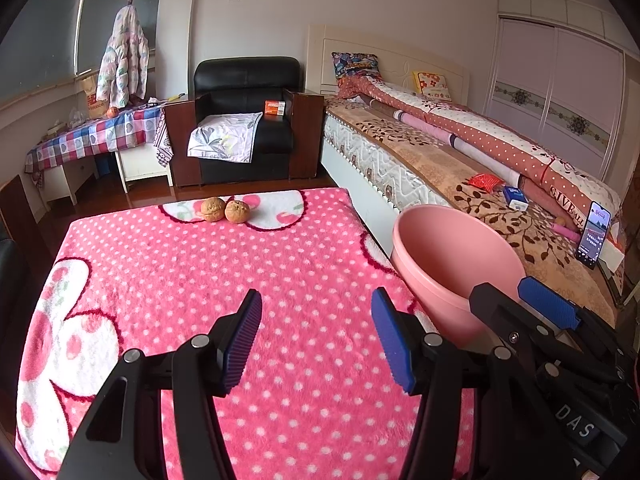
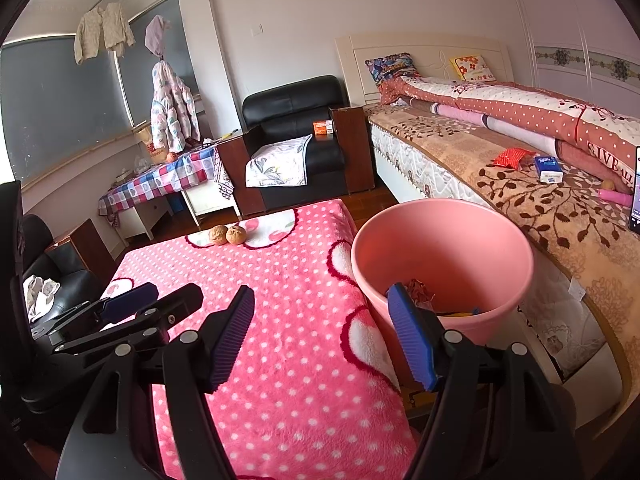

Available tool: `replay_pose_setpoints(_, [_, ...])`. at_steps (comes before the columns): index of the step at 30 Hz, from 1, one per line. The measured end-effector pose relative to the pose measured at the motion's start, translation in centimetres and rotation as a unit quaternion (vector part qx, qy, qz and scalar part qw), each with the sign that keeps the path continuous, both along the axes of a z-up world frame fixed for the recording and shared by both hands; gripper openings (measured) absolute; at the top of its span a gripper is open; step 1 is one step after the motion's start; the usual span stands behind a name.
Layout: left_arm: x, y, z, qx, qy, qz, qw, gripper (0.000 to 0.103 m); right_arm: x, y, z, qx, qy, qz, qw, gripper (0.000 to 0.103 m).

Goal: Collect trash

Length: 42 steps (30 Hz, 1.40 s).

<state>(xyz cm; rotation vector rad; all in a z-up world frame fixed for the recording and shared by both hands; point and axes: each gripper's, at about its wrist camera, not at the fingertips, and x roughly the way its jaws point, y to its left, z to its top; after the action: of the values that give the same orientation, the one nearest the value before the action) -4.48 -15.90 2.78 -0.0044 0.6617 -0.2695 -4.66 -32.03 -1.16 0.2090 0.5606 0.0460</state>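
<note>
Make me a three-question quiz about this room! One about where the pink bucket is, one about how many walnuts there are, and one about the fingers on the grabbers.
1. Where is the pink bucket?
A. on the black armchair
B. between the pink blanket and the bed
C. on the checked table

2. How many walnuts lie on the pink blanket?
A. two
B. four
C. none

3. How are the fingers of the left gripper and the right gripper?
A. both shut on walnuts
B. one shut on the bucket
C. both open and holding nothing

Answers:
1 B, the bucket stands at the blanket's right edge with the bed beyond it.
2 A, two brown nuts sit side by side at the blanket's far end.
3 C, each pair of blue pads stands wide apart with only blanket between.
</note>
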Motion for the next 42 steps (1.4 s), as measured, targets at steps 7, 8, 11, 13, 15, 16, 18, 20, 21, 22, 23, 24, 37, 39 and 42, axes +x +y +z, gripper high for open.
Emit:
replay_pose_setpoints(7, [0.0,0.0,-0.2,-0.001,0.002,-0.001,1.0000,0.055,-0.1,0.0,-0.1,0.000,0.000,0.000,1.000,0.070])
replay_pose_setpoints(8, [0.0,0.0,-0.2,-0.001,0.001,-0.001,1.0000,0.055,-0.1,0.0,-0.1,0.000,0.000,0.000,1.000,0.070])
replay_pose_setpoints(11, [-0.1,0.0,-0.3,-0.001,0.002,-0.001,1.0000,0.055,0.0,0.0,0.0,-0.001,0.001,0.000,1.000,0.070])
replay_pose_setpoints(13, [-0.1,0.0,-0.4,-0.001,0.004,0.000,1.0000,0.055,-0.2,0.0,-0.3,-0.001,0.001,0.000,1.000,0.070])
replay_pose_setpoints(15, [-0.1,0.1,-0.5,-0.002,0.005,0.000,1.0000,0.055,-0.1,0.0,-0.2,-0.001,0.001,0.000,1.000,0.070])
replay_pose_setpoints(16, [0.0,0.1,-0.5,-0.001,0.005,0.000,1.0000,0.055,-0.1,0.0,-0.2,-0.001,0.002,0.000,1.000,0.070])
replay_pose_setpoints(18, [-0.1,0.1,-0.6,-0.002,0.005,-0.001,1.0000,0.055,-0.1,0.0,-0.2,-0.001,0.002,0.000,1.000,0.070])
replay_pose_setpoints(20, [-0.1,0.1,-0.7,-0.002,0.006,-0.001,1.0000,0.055,-0.1,0.0,-0.1,-0.001,0.002,0.000,1.000,0.070])
replay_pose_setpoints(21, [-0.1,0.1,-0.7,-0.002,0.007,-0.001,1.0000,0.055,-0.1,0.0,-0.2,-0.001,0.002,0.000,1.000,0.070])
replay_pose_setpoints(22, [-0.1,0.1,-0.7,-0.002,0.007,-0.001,1.0000,0.055,-0.1,0.0,-0.1,-0.002,0.002,0.000,1.000,0.070])
replay_pose_setpoints(23, [0.0,0.2,-0.8,-0.003,0.008,-0.001,1.0000,0.055,0.0,0.1,-0.1,-0.002,0.003,0.000,1.000,0.070])
replay_pose_setpoints(24, [0.0,0.2,-0.8,-0.003,0.008,-0.001,1.0000,0.055,-0.1,0.0,-0.1,-0.002,0.003,0.000,1.000,0.070])
replay_pose_setpoints(37, [0.2,0.4,-1.2,-0.003,0.010,0.001,0.9999,0.055,-0.4,0.1,-0.6,-0.003,0.006,-0.001,1.000,0.070])
replay_pose_setpoints(39, [0.3,0.4,-1.2,-0.004,0.013,0.000,0.9999,0.055,-0.5,0.1,-0.9,-0.003,0.007,-0.001,1.000,0.070])
replay_pose_setpoints(42, [0.6,0.4,-1.3,-0.004,0.024,-0.001,0.9997,0.055,-0.8,-0.1,-1.3,-0.003,0.009,-0.001,1.000,0.070])
